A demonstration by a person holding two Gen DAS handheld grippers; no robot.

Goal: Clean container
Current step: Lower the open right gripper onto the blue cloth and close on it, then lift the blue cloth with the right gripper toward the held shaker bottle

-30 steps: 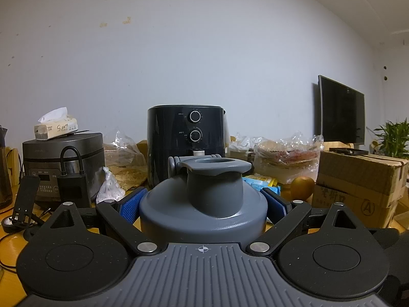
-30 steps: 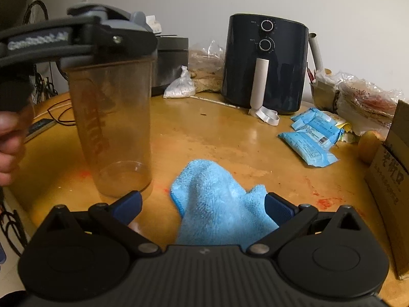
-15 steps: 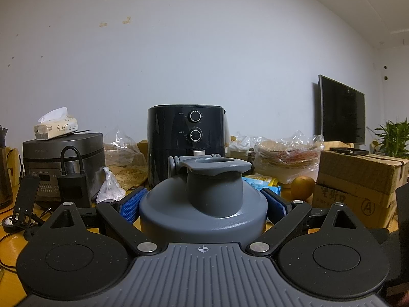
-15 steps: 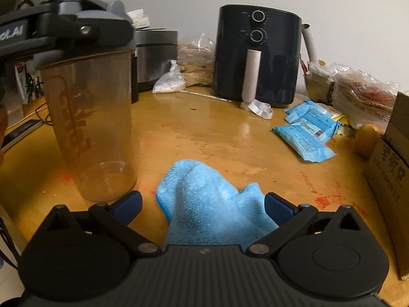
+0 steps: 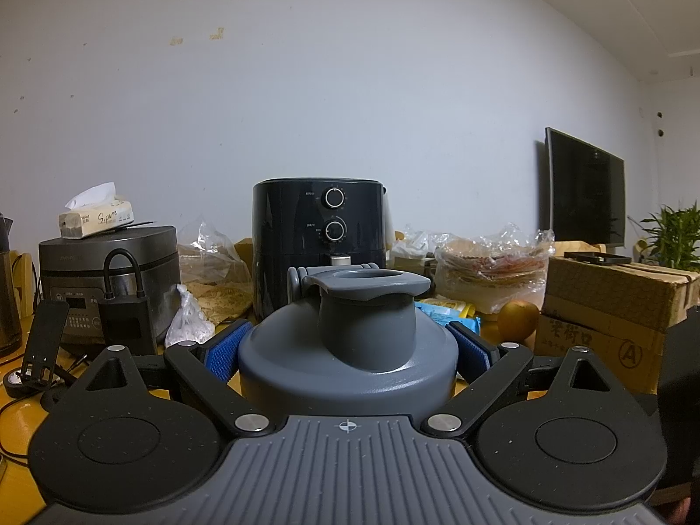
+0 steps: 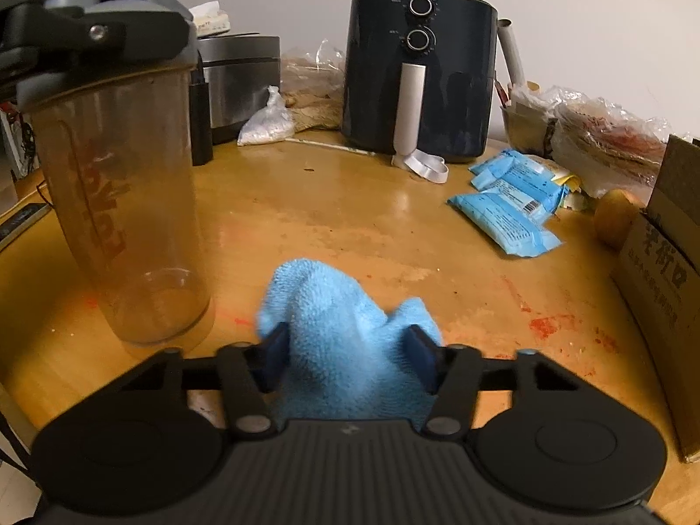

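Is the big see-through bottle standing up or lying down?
Standing up: the bottle has its base flat on the table, with its grey lid on top.

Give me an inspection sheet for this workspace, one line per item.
Surface: wooden table, red stains.
Job's things: shaker bottle upright, grey lid on; blue cloth bunched beside it.
Clutter: air fryer, rice cooker, tissue pack, blue packets, cardboard box.
Grippers: left gripper clamps the lid; right gripper has just been closing, pads on the cloth.
Cables: black cable.
Surroundings: white wall, screen, plant.
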